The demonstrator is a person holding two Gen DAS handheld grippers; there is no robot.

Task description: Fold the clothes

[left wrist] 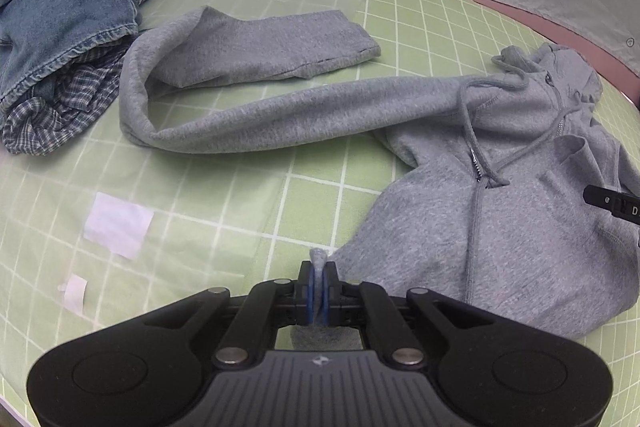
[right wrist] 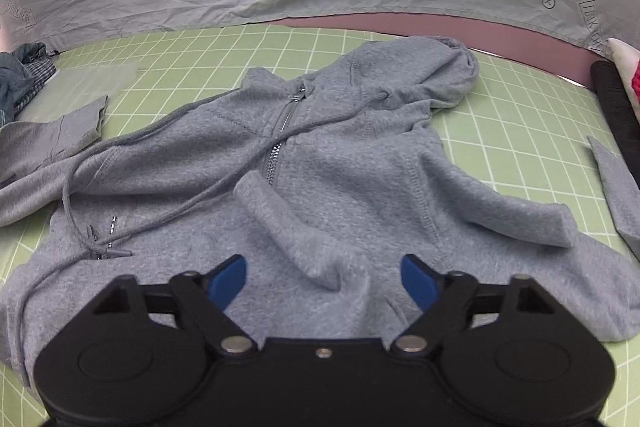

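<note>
Illumination is even and diffuse, probably from overhead. Shadows are soft and short. Pale glare patches wash out the green mat [left wrist: 224, 179] in the left wrist view. Fisheye distortion curves the grid lines toward the edges; corners are vignetted black. Focus is slightly soft throughout.

Hoodie [right wrist: 320, 163] hem hidden beneath right gripper [right wrist: 322, 277]

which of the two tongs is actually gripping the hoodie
The left tongs: shut on a pinch of the grey hoodie at its lower corner. The right tongs are spread open above the hoodie's front, holding nothing.
</note>
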